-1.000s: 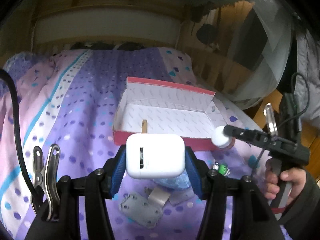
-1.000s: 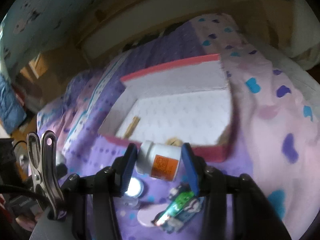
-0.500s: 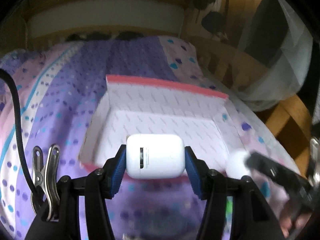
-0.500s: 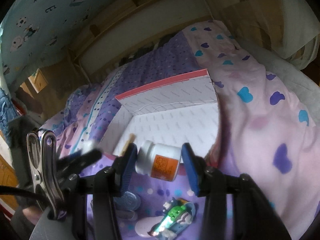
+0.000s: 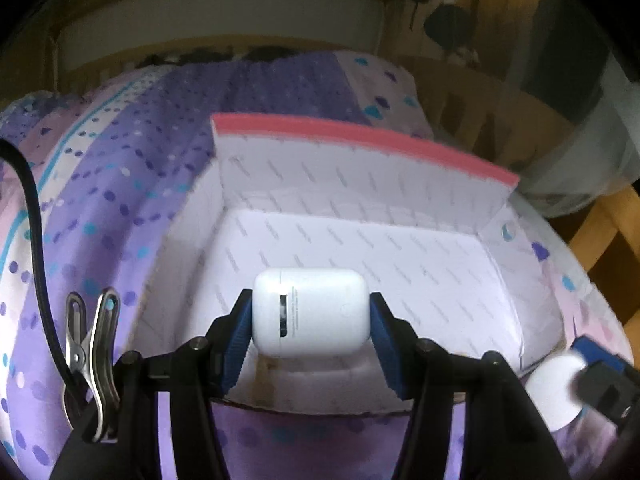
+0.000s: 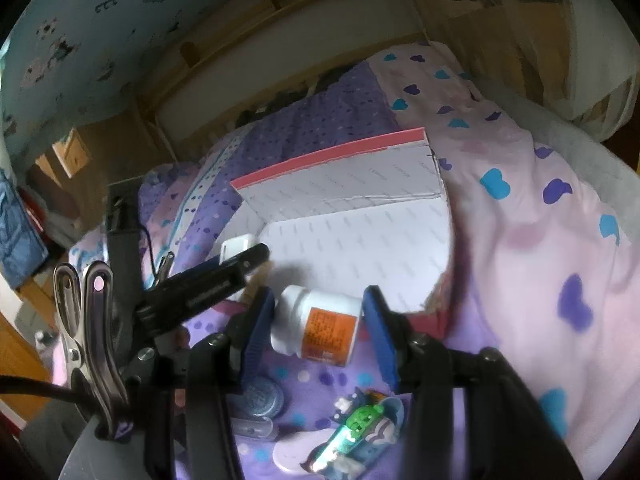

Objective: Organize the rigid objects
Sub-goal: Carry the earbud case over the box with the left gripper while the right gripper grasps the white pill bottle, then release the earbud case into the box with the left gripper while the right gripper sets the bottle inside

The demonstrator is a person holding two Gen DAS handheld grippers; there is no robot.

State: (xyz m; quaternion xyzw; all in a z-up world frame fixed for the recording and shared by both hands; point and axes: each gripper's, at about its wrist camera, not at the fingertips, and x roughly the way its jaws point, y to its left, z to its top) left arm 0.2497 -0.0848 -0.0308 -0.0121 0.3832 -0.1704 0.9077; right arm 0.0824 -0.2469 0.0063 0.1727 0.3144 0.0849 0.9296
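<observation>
My left gripper [image 5: 311, 314] is shut on a white earbud case [image 5: 311, 312] and holds it above the near part of a shallow white box with a pink rim [image 5: 360, 140]. In the right wrist view the left gripper [image 6: 240, 254] reaches over the box [image 6: 360, 208] from the left with the case [image 6: 236, 246]. My right gripper [image 6: 318, 326] is shut on a white pill bottle with an orange label [image 6: 320, 330], just in front of the box's near edge. The bottle's white end [image 5: 554, 392] shows at lower right in the left wrist view.
The box lies on a purple and pink dotted bedspread [image 5: 100, 200]. Below the right gripper lie a round bluish lid [image 6: 260, 398], a green and blue toy [image 6: 360, 420] and a pale oval piece [image 6: 292, 448]. A wooden bed frame [image 5: 600, 240] stands to the right.
My left gripper has moved forward with the earbud case, from in front of the box to over it. My right gripper with the bottle has come closer to the box's near edge.
</observation>
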